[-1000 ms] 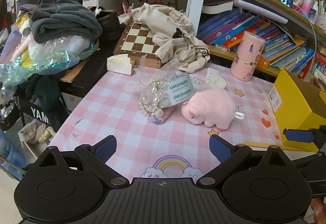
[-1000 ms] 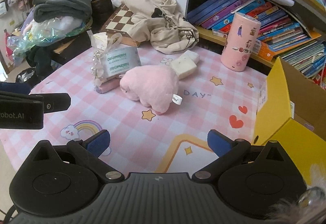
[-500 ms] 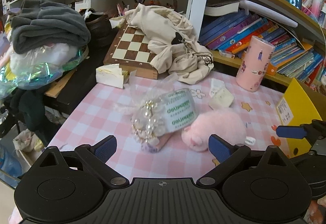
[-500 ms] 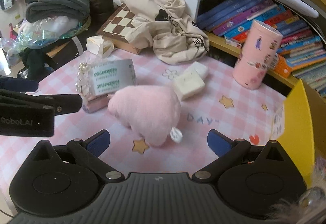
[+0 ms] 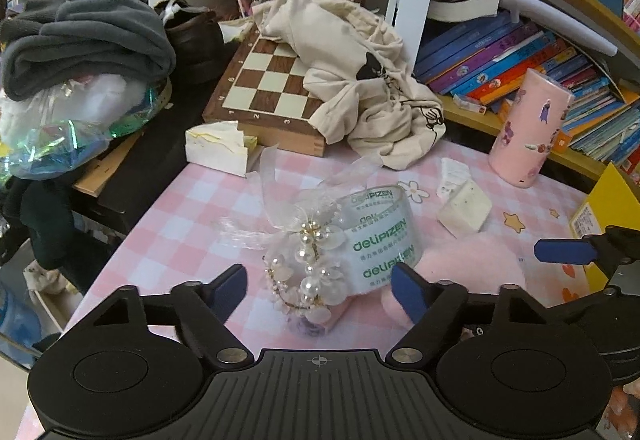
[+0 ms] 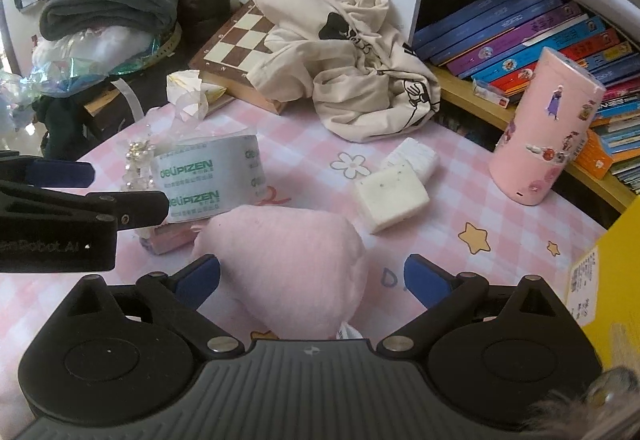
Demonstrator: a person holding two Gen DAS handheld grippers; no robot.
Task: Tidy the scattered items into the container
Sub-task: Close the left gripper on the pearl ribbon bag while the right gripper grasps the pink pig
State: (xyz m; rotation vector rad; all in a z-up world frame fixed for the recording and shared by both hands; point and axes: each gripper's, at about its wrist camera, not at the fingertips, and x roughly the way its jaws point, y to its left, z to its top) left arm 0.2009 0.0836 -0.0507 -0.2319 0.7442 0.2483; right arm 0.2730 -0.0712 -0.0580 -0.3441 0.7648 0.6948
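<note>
The yellow box (image 6: 612,280) shows no contents, while both released tools straddle the tape roll (image 5: 380,240) and pink plush (image 6: 288,264).

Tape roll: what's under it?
The tape roll sits on a pink, flat item, only its near edge showing; what it is stays covered. A pearl and ribbon ornament leans against the roll's side.

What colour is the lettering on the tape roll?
Green, on the tape roll; clearest in the right wrist view.
</note>
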